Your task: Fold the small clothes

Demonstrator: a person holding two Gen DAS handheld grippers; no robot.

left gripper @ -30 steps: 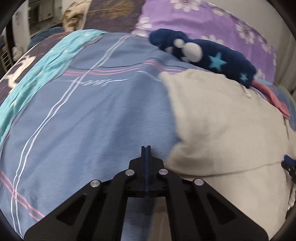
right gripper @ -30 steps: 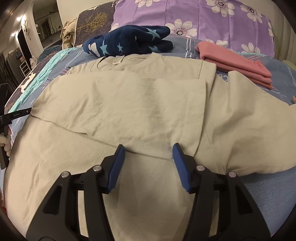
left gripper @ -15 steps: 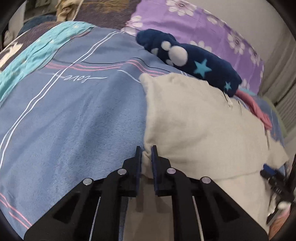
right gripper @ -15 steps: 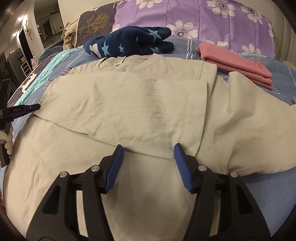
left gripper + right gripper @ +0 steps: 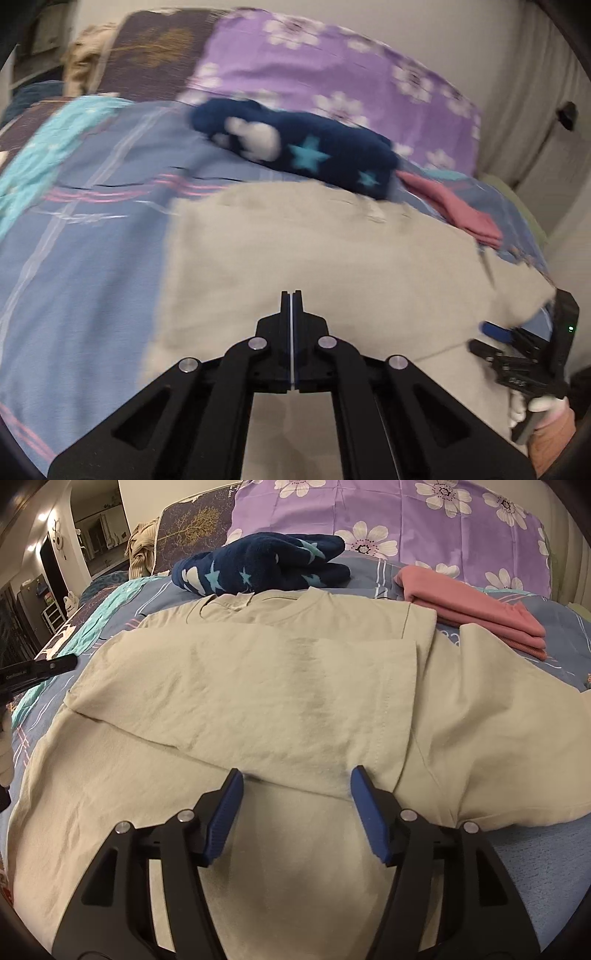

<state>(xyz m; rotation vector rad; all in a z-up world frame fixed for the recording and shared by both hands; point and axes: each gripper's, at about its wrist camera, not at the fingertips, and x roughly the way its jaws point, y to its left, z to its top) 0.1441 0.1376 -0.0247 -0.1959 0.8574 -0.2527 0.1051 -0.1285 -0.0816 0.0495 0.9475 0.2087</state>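
Right wrist view: right claw (image 5: 293,775) opening over beige T-shirt (image 5: 258,686) — left claw (image 5: 291,295) clenched, empty.

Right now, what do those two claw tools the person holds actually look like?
Both are black plastic scissor-like frames with silver rivets at the joints. The right gripper has two flat fingers lined with ribbed blue pads. The left gripper shows only a thin blue line between its fingers. The other tool's body carries small white lettering and a green light.

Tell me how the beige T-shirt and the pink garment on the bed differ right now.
The beige T-shirt lies spread wide, only one side folded over; the pink garment is a compact folded stack. The T-shirt sits nearest the right gripper, whose jaws are opening; the pink one lies farther back. Both rest on the bedspread.
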